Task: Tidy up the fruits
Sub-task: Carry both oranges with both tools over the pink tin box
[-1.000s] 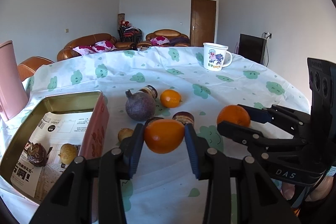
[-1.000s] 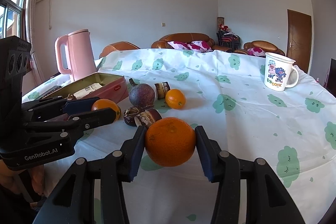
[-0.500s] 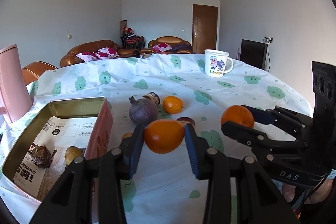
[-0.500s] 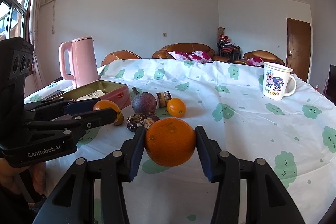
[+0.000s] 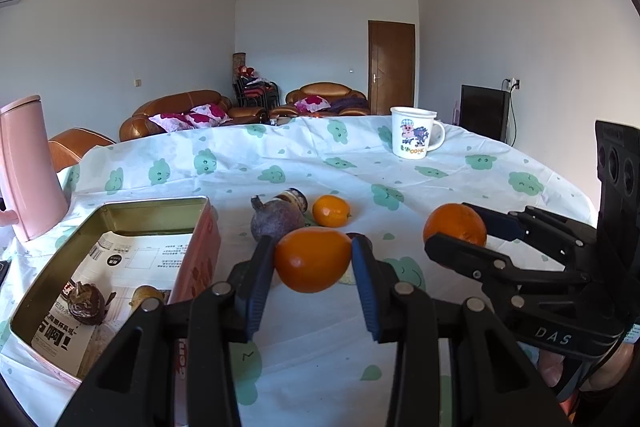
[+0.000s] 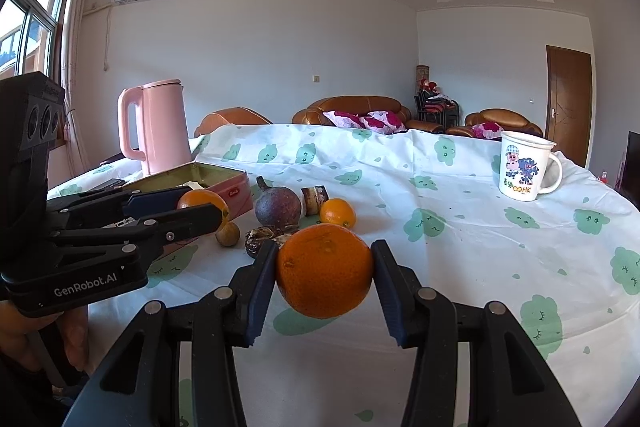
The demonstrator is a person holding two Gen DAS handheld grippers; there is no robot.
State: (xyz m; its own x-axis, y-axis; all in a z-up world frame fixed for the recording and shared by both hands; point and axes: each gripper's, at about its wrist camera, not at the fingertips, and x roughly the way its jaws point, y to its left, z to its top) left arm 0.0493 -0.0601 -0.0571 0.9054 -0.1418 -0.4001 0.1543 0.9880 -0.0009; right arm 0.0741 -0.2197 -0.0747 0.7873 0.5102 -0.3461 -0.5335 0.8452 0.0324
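Observation:
My left gripper (image 5: 313, 259) is shut on an orange (image 5: 313, 261), held above the table just right of the open pink tin (image 5: 120, 207). My right gripper (image 6: 325, 275) is shut on a larger orange (image 6: 325, 271), also held above the table; it shows in the left wrist view too (image 5: 456, 225). A small orange (image 5: 331, 211), a dark purple fruit (image 5: 277, 221), a small brown fruit (image 6: 228, 234) and dark fruit pieces (image 6: 264, 241) lie on the cloth beyond. The tin holds a dark fruit (image 5: 85, 303) and a yellowish one (image 5: 146, 295) on paper.
A pink kettle (image 6: 158, 125) stands at the far left behind the tin. A white cartoon mug (image 5: 412, 138) stands at the far right of the table. A small jar (image 5: 295, 198) lies behind the purple fruit. Sofas stand beyond the table's far edge.
Both grippers have risen and tilted up with their oranges; the table objects sit lower in both views. Both grips are unchanged.

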